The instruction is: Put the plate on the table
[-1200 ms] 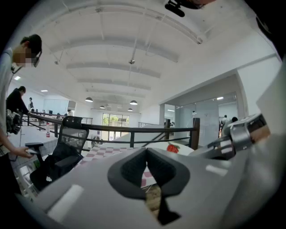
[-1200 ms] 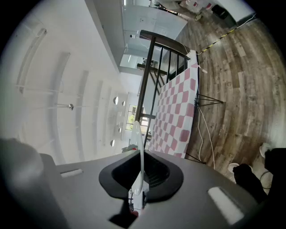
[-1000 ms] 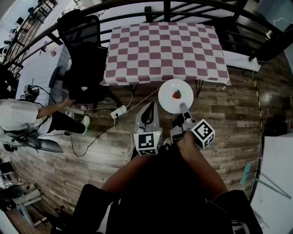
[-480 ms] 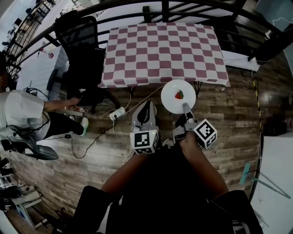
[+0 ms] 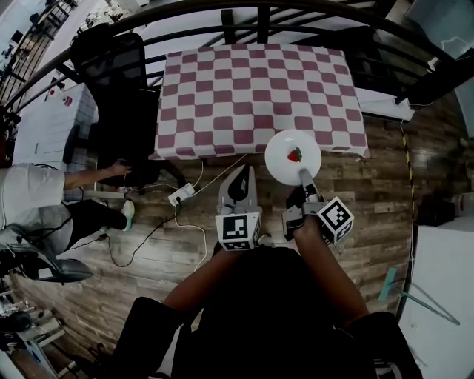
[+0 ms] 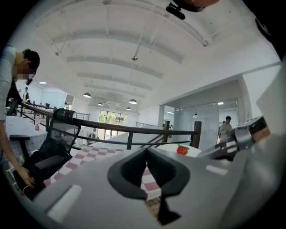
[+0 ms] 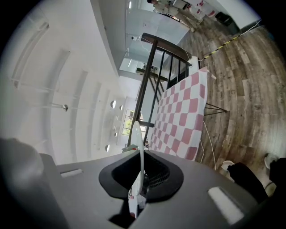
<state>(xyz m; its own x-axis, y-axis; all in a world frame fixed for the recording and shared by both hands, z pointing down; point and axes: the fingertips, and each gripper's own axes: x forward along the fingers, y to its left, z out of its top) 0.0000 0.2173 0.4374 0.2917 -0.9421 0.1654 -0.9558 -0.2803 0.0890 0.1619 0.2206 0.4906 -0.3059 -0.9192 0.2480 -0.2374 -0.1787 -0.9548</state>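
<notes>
A white plate (image 5: 293, 156) with a strawberry (image 5: 295, 155) on it is held level in the air at the front edge of the table (image 5: 255, 89), which has a red-and-white checked cloth. My right gripper (image 5: 304, 178) is shut on the plate's near rim. In the right gripper view the plate (image 7: 139, 152) shows edge-on, pinched between the jaws of the right gripper (image 7: 142, 154). My left gripper (image 5: 241, 172) hovers left of the plate, shut and holding nothing. In the left gripper view, beyond the left gripper (image 6: 146, 151), the plate (image 6: 170, 151) and strawberry (image 6: 182, 150) sit to the right.
A black office chair (image 5: 122, 96) stands at the table's left side. A dark railing (image 5: 259, 15) runs behind the table. A power strip and cables (image 5: 181, 196) lie on the wooden floor. A person (image 5: 44, 200) bends down at the far left.
The plate and both grippers have come closer to the table's front edge. The person at the left has shifted back, with a hand reaching towards the chair.
</notes>
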